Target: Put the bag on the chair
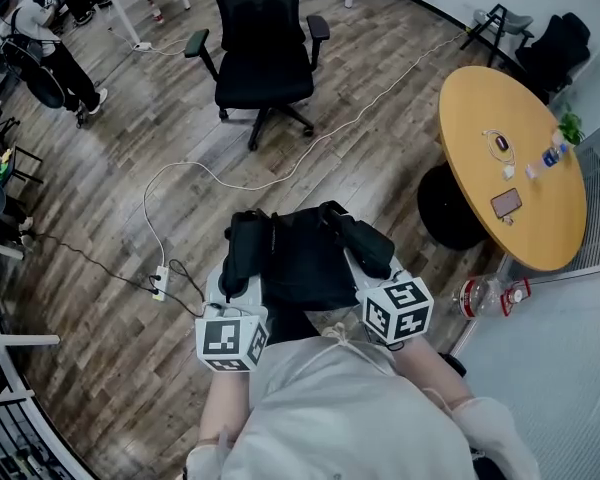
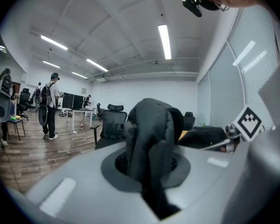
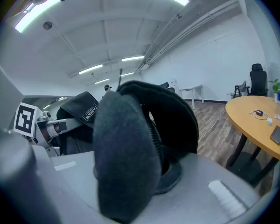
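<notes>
Black bag (image 1: 302, 256): soft dark fabric backpack with thick padded shoulder straps; a small sewn label with white lettering shows in the right gripper view.
Bag's place: hangs in the air between the two grippers, just in front of the person's chest and above the wooden floor (image 1: 110, 218).
Chair (image 1: 263, 43): black office chair on castors with an empty seat, well apart from the bag, farther along the floor.
Left gripper (image 1: 238, 266): reaches forward from the person's body and tips slightly down; its marker cube sits close to the chest.
Right gripper (image 1: 368, 251): level with the left one, aimed the same way, tilted a bit more steeply down.
Left fingers: clenched on one padded strap (image 2: 151, 143), which rises out of the grip and folds over.
Right fingers: clenched on the other padded strap (image 3: 126, 157), which fills the space between them.
Counter (image 1: 510, 158): round with a wooden top, to the person's right, apart from the bag.
</notes>
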